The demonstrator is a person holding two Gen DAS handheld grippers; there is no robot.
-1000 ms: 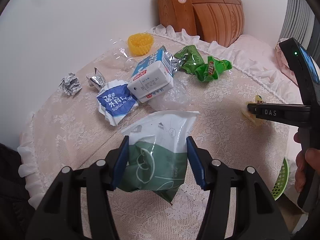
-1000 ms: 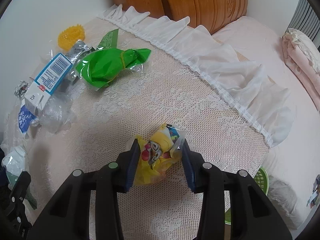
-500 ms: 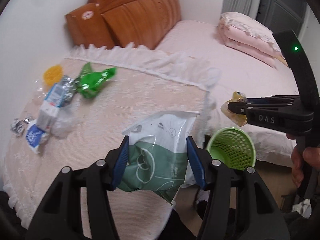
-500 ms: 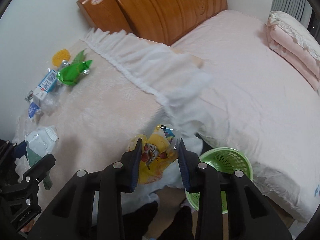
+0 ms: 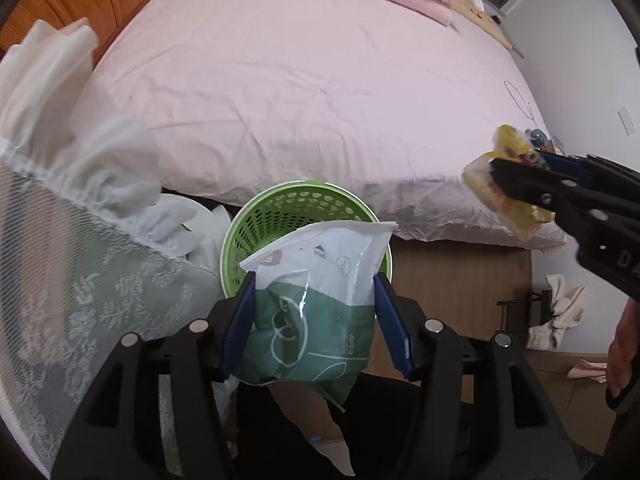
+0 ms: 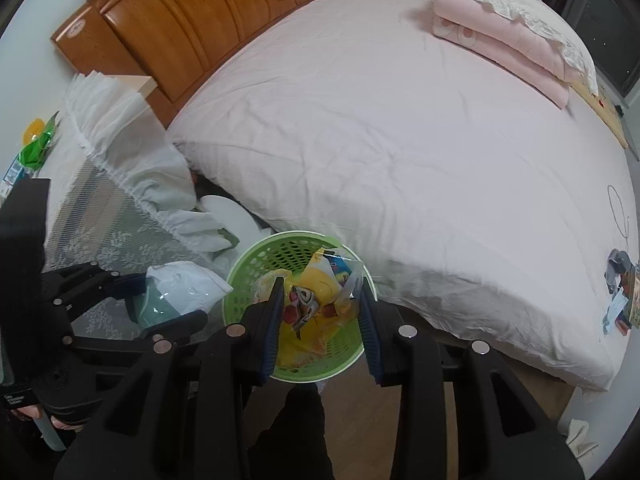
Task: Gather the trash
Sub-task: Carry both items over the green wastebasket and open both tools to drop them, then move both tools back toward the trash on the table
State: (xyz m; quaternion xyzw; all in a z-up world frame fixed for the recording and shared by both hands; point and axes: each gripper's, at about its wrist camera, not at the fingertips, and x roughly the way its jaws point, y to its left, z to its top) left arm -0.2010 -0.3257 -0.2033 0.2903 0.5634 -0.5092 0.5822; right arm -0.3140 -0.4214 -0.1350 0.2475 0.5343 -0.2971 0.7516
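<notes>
Left tool (image 5: 314, 320) pinches a green-white bag (image 5: 316, 300), right tool (image 6: 320, 316) pinches a yellow wrapper (image 6: 316, 300) above the green basket (image 6: 256, 268)

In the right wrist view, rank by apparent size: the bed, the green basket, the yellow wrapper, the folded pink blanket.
1. bed, by far the largest.
2. folded pink blanket and green basket: look alike, and the basket is nearer the camera, so unranked.
3. yellow wrapper, smallest, held in the right gripper.
</notes>
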